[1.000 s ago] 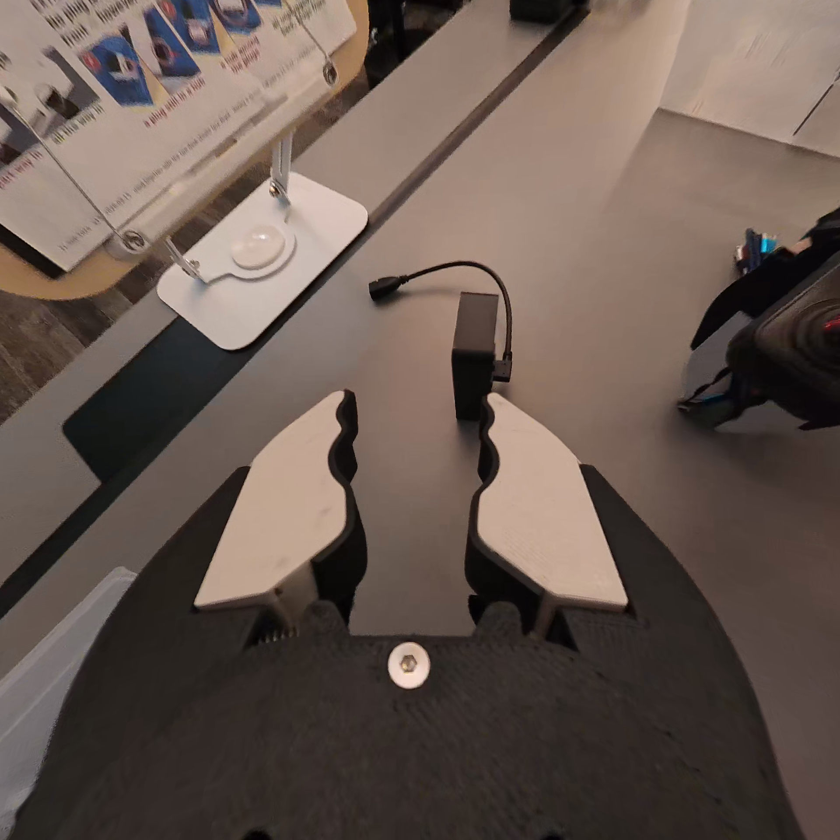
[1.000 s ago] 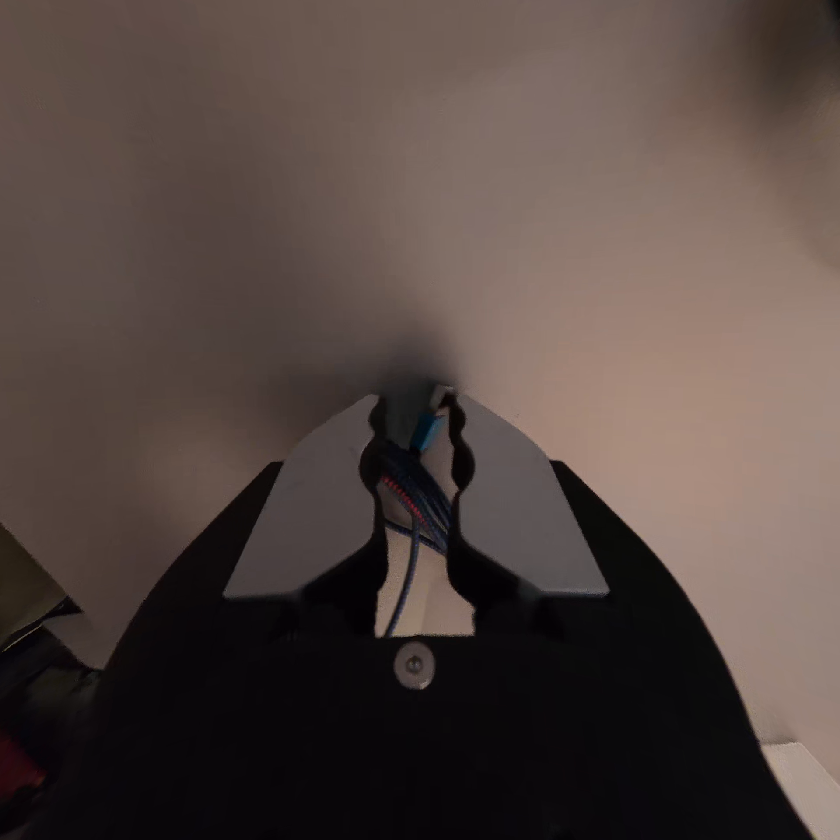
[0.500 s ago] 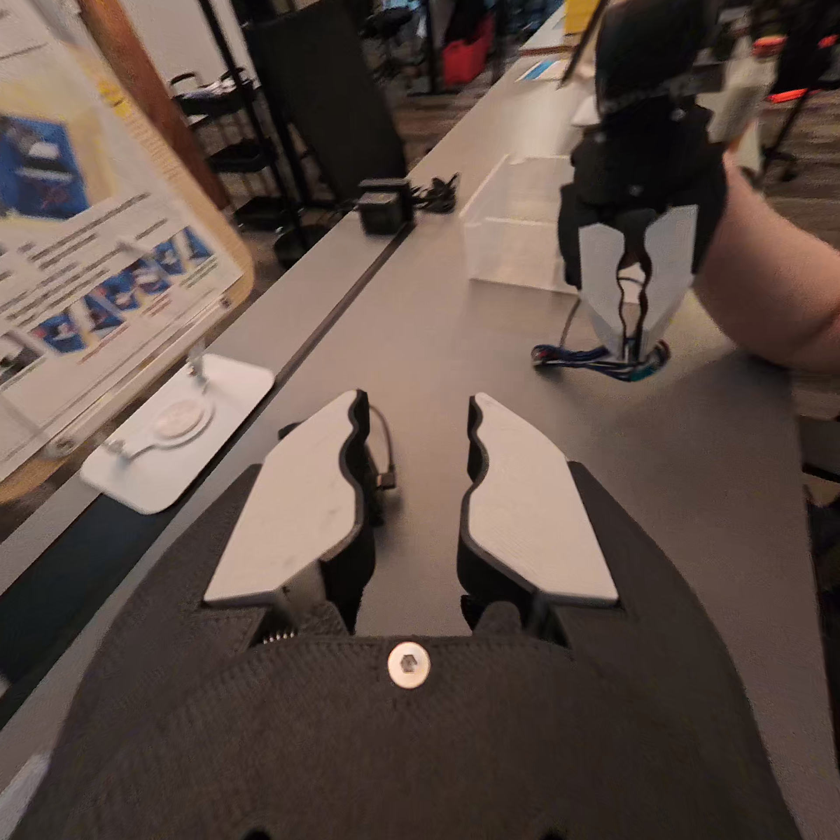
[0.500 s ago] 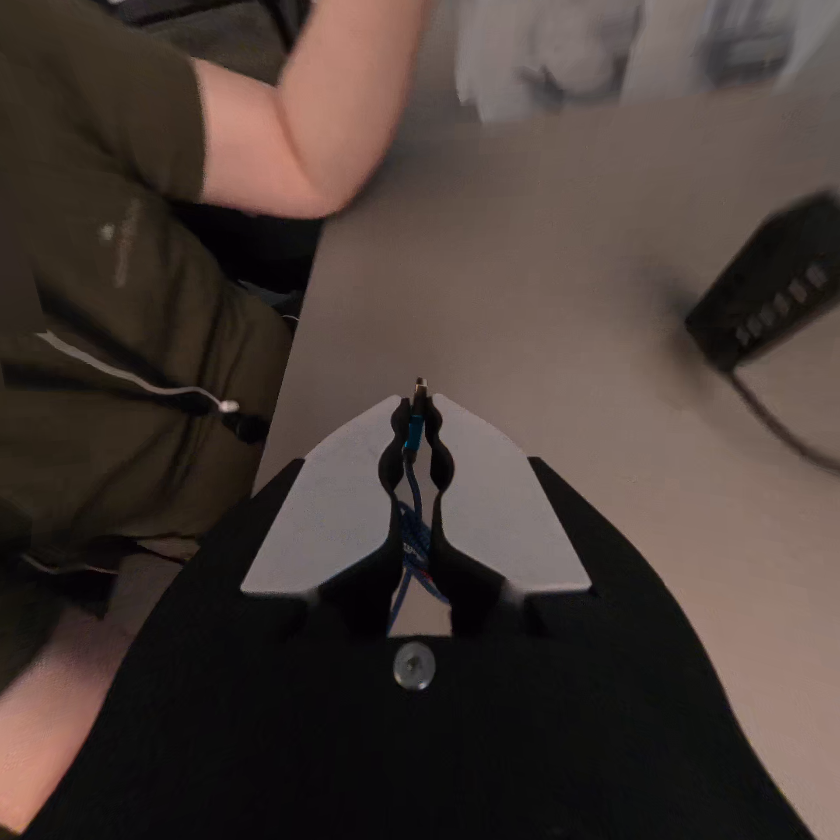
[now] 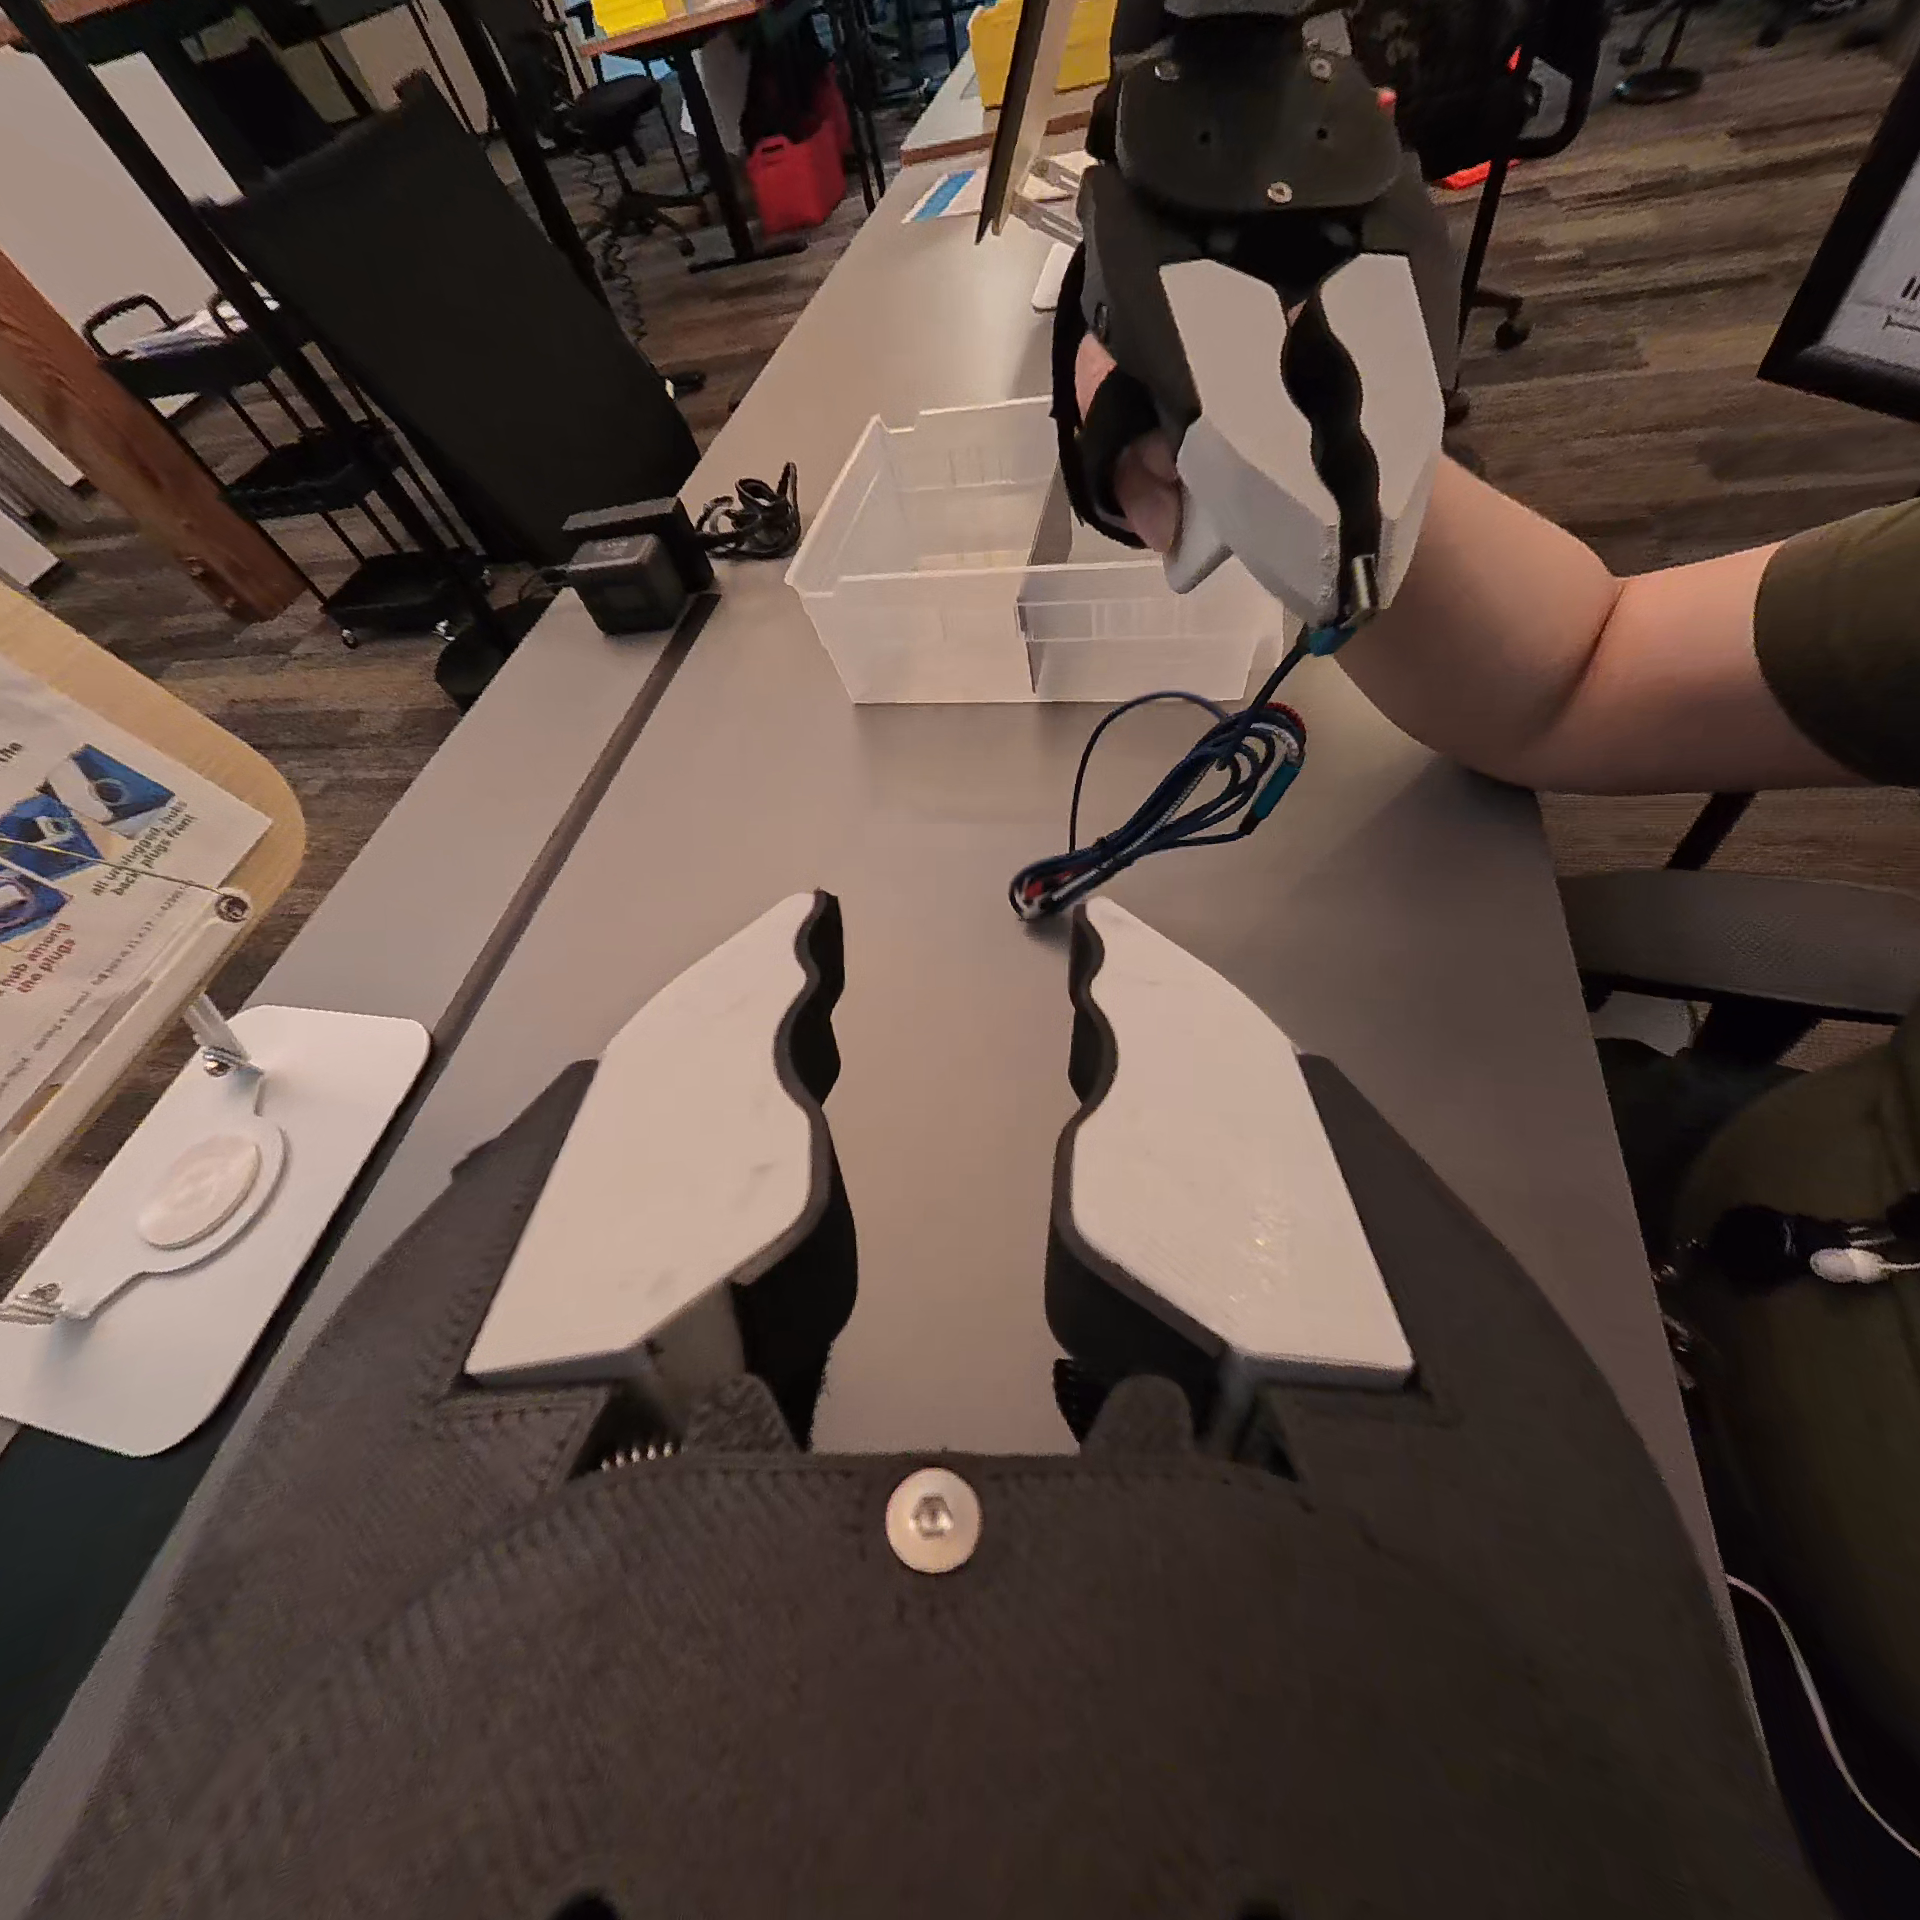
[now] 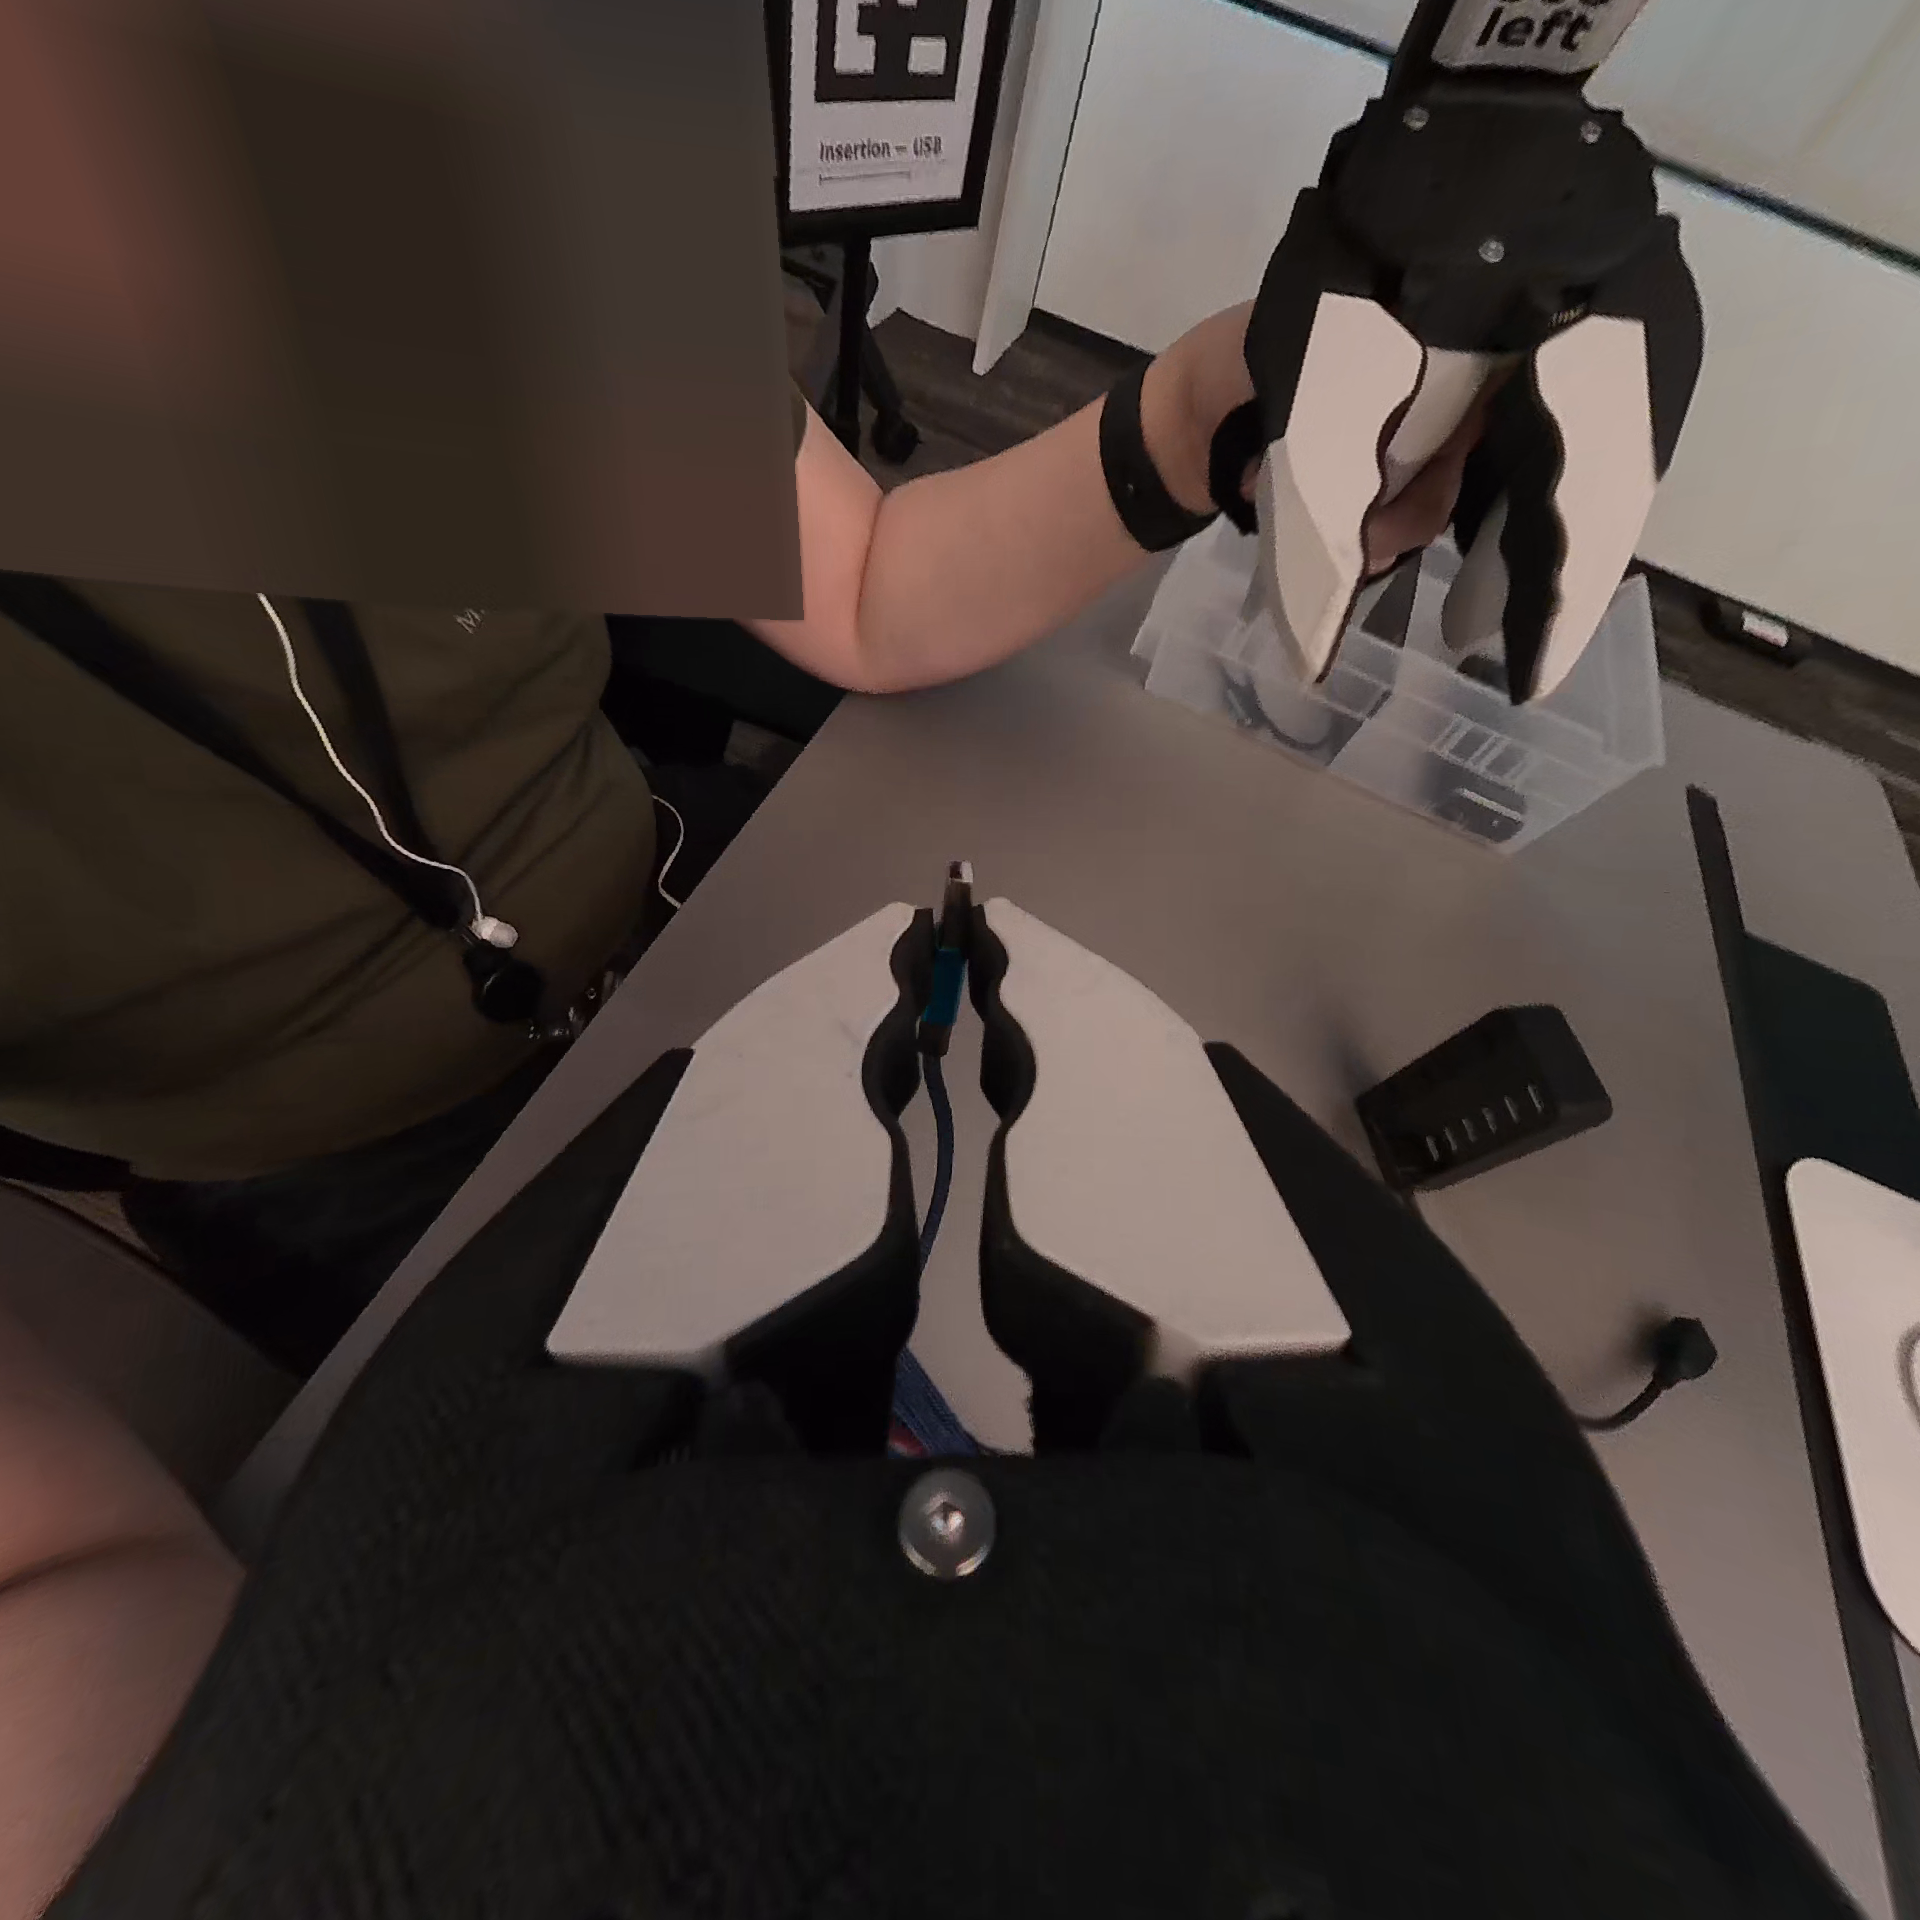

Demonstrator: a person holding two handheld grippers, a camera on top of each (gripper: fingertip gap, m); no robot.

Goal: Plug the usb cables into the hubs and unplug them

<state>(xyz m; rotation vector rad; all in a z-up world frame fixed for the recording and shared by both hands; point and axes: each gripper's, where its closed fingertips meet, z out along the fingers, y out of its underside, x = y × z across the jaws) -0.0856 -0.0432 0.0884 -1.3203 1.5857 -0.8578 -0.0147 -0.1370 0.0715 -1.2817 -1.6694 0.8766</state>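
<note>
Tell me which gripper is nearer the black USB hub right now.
Right, by the look of it. The right gripper, shut on the blue USB cable's plug, hovers beside the black USB hub. The left gripper hangs open farther back, above the clear bin.

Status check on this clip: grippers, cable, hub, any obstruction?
Right gripper shut on blue USB cable, lifted, coil trailing to table. Left gripper open, empty. Black hub unplugged on table; nothing blocking it.
</note>
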